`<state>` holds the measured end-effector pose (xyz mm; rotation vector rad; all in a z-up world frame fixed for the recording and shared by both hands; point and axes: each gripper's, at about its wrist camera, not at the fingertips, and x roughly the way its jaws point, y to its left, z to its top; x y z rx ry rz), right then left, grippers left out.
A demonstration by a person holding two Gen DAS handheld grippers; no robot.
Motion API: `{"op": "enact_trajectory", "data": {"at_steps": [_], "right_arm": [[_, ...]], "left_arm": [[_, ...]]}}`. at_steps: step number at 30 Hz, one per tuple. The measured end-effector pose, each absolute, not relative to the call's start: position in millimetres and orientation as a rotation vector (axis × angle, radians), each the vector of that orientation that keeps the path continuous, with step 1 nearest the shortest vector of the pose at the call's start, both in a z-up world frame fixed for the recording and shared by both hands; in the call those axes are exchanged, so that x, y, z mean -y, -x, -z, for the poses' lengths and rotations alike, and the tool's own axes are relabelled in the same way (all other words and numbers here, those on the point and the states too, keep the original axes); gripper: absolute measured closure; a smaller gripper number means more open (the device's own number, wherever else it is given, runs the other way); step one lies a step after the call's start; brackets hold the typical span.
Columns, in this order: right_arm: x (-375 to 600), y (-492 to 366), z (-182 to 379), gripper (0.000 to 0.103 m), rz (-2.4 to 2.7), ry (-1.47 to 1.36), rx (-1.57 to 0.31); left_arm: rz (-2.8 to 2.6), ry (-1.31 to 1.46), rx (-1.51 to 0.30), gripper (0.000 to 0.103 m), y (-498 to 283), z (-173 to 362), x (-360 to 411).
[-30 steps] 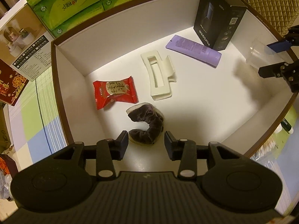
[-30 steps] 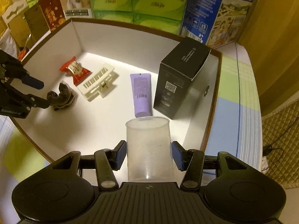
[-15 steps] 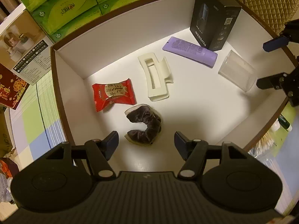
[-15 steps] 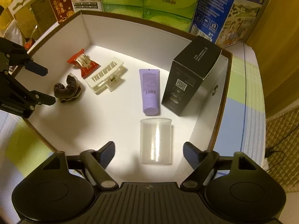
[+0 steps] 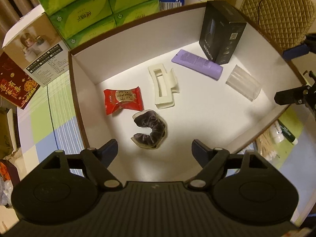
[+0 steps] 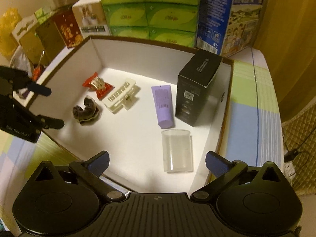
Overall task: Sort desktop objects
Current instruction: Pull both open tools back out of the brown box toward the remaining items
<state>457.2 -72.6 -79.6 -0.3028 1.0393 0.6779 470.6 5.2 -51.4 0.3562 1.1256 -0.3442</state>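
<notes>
Left wrist view is showing the left claw [image 5: 155,150] hanging released, its jaws just having been opening, above the dark scrunchie [image 5: 151,129] lying apart from them in the white box [image 5: 122,45]. Right claw [image 6: 157,162] is likewise spreading wide, released, with the clear cup [image 6: 176,151] lying on its side between them, untouched, near the purple tube [image 6: 163,105].

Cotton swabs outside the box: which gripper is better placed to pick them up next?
Probably the right gripper: it hangs open over the box edge nearest the cotton swabs; the left gripper is above the scrunchie.
</notes>
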Motion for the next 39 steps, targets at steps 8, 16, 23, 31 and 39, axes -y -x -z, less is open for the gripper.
{"op": "enact_trajectory", "data": {"at_steps": [8, 16, 23, 31, 39], "right_arm": [[86.5, -441.7, 67.1, 0.002, -0.667, 0.225, -1.011], [96.0, -415.2, 51.9, 0.002, -0.656, 0.167, -0.963], [102.9, -390.1, 43.6, 0.002, -0.651, 0.141, -0.931], [113.0, -363.3, 37.6, 0.002, -0.634, 0.091, -0.905], [118.1, -337.9, 35.3, 0.002, -0.617, 0.081, -0.893]], "left_arm": [[0.312, -0.329, -1.082, 0.019, -449.4, 34.2, -7.4], [0.287, -0.308, -1.025, 0.018, -423.0, 13.5, -9.3], [0.266, -0.272, -0.987, 0.018, -399.9, -0.6, -12.9], [0.219, -0.256, -0.942, 0.017, -369.8, -11.3, -17.2], [0.187, -0.224, -0.916, 0.014, -340.5, -16.6, -23.2]]}}
